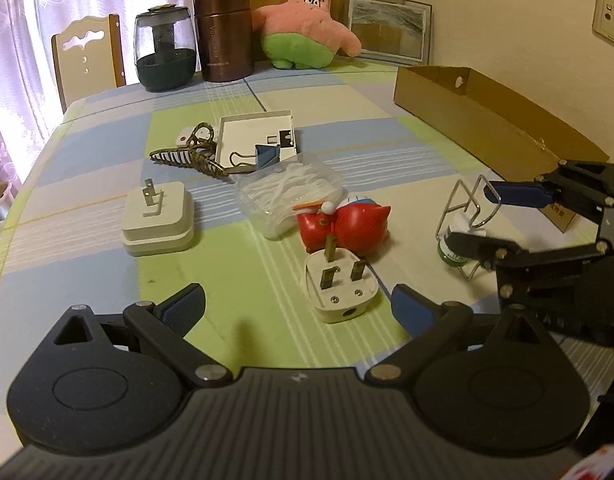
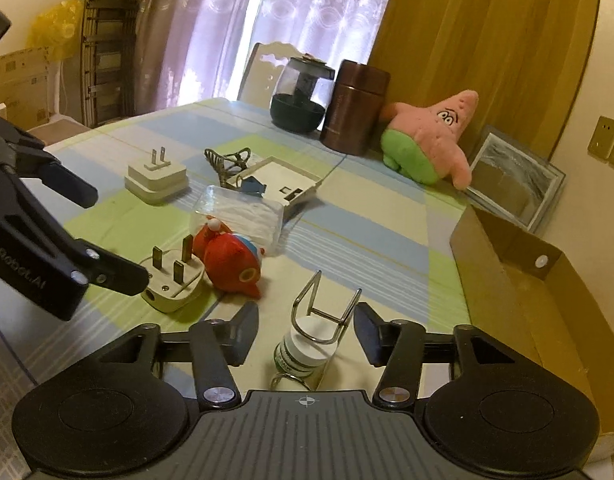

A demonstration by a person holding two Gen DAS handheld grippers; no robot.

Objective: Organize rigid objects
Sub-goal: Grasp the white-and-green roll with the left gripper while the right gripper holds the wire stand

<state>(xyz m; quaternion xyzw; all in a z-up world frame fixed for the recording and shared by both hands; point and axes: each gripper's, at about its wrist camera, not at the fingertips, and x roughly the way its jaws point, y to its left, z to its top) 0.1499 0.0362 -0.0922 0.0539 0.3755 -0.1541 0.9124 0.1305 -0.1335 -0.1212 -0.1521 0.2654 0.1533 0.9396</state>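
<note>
The right gripper (image 2: 303,330) tilts down, jaws open around a small white-capped green bottle (image 2: 301,350) in a bent wire stand (image 2: 327,312). The left gripper (image 1: 297,306) angles down, open before the white three-pin plug (image 1: 341,286).

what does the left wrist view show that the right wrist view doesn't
Only the left wrist view: the striped hair claw beside the white tray.
Only the right wrist view: a yellow bag and folded racks by the curtain.
Both: the three-pin plug, red toy, small bottle in its wire stand between the open right gripper, the open left gripper, and the cardboard box.
</note>
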